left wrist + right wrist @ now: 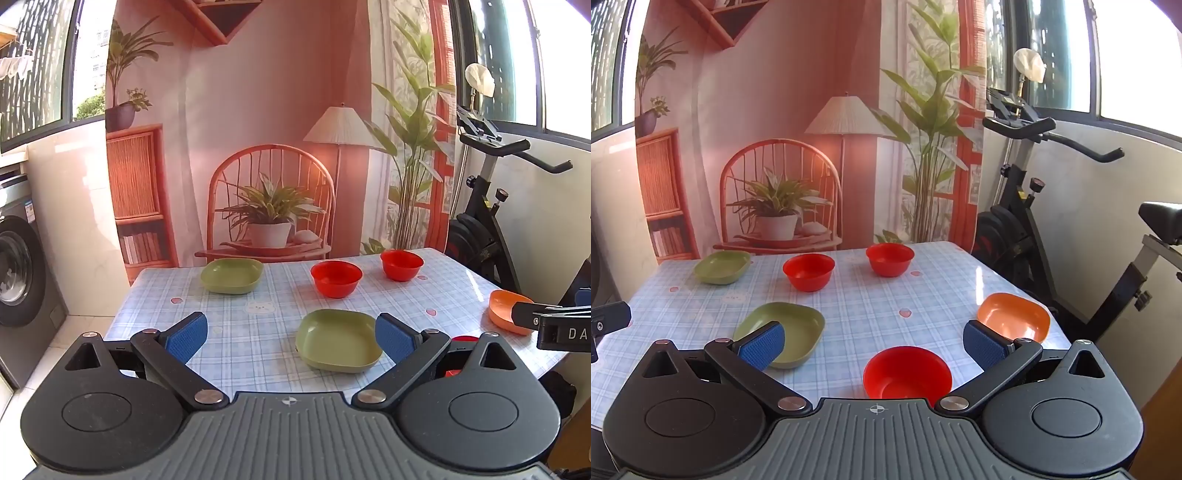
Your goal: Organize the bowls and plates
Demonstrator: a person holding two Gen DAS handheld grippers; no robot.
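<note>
The left tongs [291, 338] are spread wide and hold nothing, hanging over the near part of the surface [236, 325], which wears a pale blue checked cloth. Their blue pads [186, 338] stand well apart; the near green plate [338, 341] lies on the cloth just ahead, closer to the right pad. The right tongs [873, 347] are spread just as wide and also empty. Between their fingers, close to the camera, sits the near red bowl [907, 373], upright on the cloth and touched by neither pad.

Seen from the right wrist, the same near green plate [790, 328] lies by the left pad, which partly covers its near edge; whether they touch I cannot tell. An orange plate [1014, 317] rests near the right edge of the surface, just beyond the right pad. Farther back stand two more red bowls, the middle red bowl [809, 271] and the far red bowl [890, 258], apart from each other. A second green plate [722, 266] sits at the far left corner. None of the dishes is stacked.

Behind the surface hangs a printed backdrop [775, 110] of a room with a chair, lamp and plants. An exercise bike [1030, 206] stands to the right, and a washing machine [18, 273] to the left.
</note>
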